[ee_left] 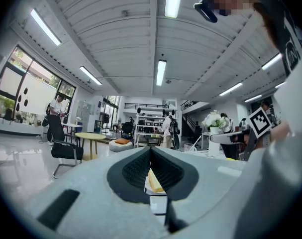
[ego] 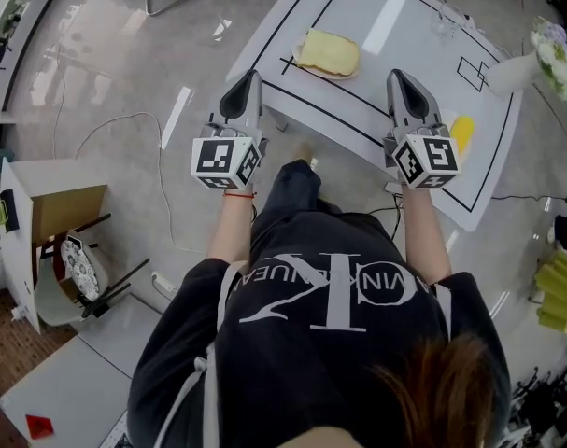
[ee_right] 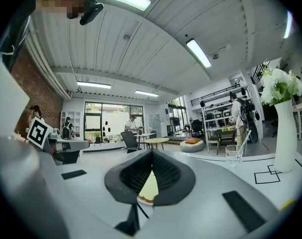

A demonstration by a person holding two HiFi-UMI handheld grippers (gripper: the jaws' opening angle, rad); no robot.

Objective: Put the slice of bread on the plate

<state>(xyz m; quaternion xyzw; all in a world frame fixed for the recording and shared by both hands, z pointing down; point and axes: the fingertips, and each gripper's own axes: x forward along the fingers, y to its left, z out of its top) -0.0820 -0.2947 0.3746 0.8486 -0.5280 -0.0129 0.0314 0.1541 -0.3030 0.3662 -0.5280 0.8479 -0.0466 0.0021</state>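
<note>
A pale yellow slice of bread (ego: 327, 52) lies on a small plate (ego: 337, 73) on the white table (ego: 395, 26), in its left half. Both of my grippers are held level in front of the table's near edge, well short of the bread. The left gripper (ego: 252, 77) is shut with nothing in it, and so is the right gripper (ego: 399, 77). In the left gripper view, the bread (ee_left: 154, 181) shows through the gap below the closed left gripper (ee_left: 151, 150). In the right gripper view, the bread (ee_right: 150, 187) shows the same way below the right gripper (ee_right: 151, 153).
A white vase of flowers (ego: 543, 56) stands at the table's right edge, with a drinking glass (ego: 444, 21) at the back. A yellow thing (ego: 461, 132) lies beside the right gripper. Black lines mark the tabletop. A cardboard box (ego: 63, 213) and cables are on the floor to the left.
</note>
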